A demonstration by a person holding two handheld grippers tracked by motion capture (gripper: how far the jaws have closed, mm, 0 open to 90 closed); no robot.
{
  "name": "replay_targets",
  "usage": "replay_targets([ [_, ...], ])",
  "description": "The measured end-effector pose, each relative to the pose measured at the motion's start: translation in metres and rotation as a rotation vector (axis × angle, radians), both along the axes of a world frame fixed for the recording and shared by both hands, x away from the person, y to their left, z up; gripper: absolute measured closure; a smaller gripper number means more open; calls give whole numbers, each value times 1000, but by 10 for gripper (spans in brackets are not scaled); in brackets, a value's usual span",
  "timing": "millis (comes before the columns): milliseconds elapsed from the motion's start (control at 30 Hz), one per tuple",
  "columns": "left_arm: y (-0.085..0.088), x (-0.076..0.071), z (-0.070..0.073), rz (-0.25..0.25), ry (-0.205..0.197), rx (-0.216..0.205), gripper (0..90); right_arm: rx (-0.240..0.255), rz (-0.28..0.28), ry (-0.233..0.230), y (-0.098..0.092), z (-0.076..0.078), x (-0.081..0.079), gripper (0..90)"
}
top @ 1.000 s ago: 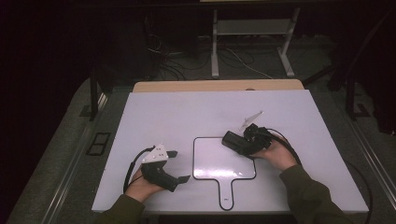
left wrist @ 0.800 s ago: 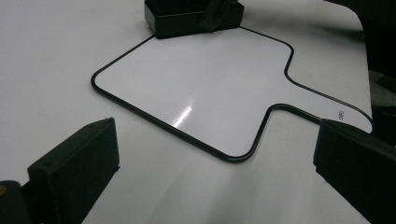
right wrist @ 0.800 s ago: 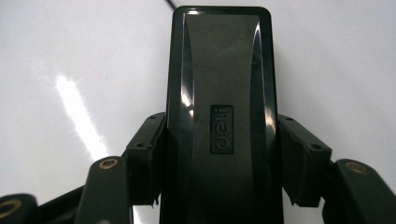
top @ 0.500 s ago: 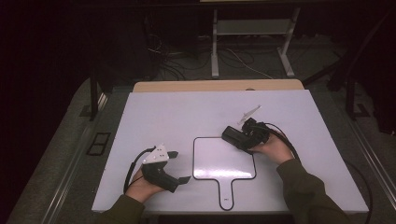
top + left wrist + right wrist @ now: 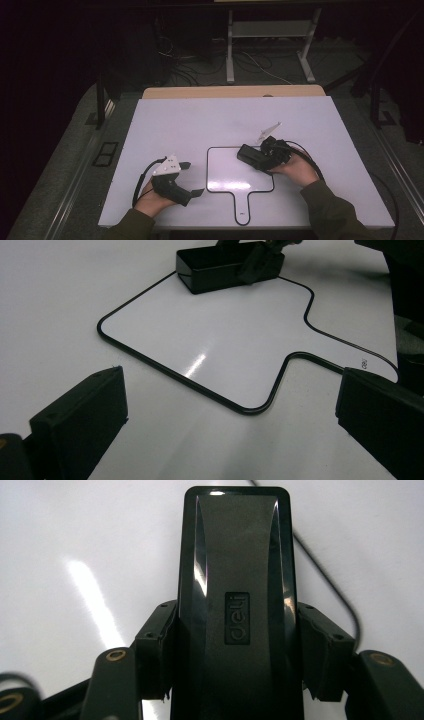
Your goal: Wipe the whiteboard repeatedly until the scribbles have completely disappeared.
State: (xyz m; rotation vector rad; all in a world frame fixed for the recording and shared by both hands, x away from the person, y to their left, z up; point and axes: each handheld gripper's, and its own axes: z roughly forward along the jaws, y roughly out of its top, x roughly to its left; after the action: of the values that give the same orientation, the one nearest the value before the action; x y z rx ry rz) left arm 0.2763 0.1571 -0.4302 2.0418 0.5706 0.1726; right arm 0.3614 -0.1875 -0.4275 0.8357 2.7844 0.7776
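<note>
1. Since the earlier frames, the right gripper is sliding its black eraser leftward, farther in over the small whiteboard; the left gripper is keeping its place.
2. Right fingers are pressing on both long sides of the eraser, clamped on it near its rear end.
3. In the high view the eraser's long axis is running roughly left to right, its free end pointing left and slightly away from the person, over the board's upper right part.
4. Left fingers are standing wide apart with nothing between them, resting on the white surface just left of the board.
</note>
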Motion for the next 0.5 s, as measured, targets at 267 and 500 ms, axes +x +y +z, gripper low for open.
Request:
replay_targets([
  [267, 0, 0, 0, 0, -1, 0, 0, 1, 58, -5, 3, 0, -32, 387],
  [500, 0, 0, 0, -5, -1, -2, 0, -4, 103, -9, 5, 0, -52, 387],
])
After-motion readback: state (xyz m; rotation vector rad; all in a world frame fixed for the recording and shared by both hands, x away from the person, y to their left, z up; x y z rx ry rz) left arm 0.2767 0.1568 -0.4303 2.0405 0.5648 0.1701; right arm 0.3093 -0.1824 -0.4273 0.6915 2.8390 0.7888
